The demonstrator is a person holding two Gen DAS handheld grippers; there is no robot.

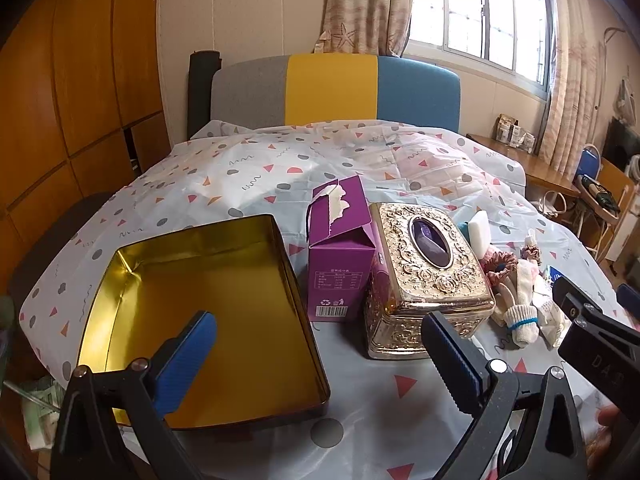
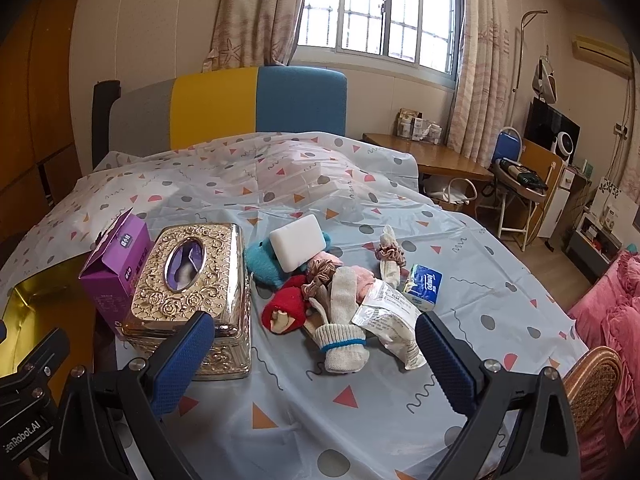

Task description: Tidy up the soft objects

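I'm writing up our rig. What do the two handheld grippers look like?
Both look alike. The left gripper and the right gripper each have black, speckled frames with silver pivot bolts and jaws faced with ribbed blue rubber. In the left camera, the right one's black body shows embossed letters; white lettering marks the left one's body in the right camera.

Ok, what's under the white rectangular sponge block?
The white rectangular sponge block rests tilted on a teal plush toy, with a pink cloth beside it. The part of the plush under the block is covered, so I can't tell whether more lies beneath.
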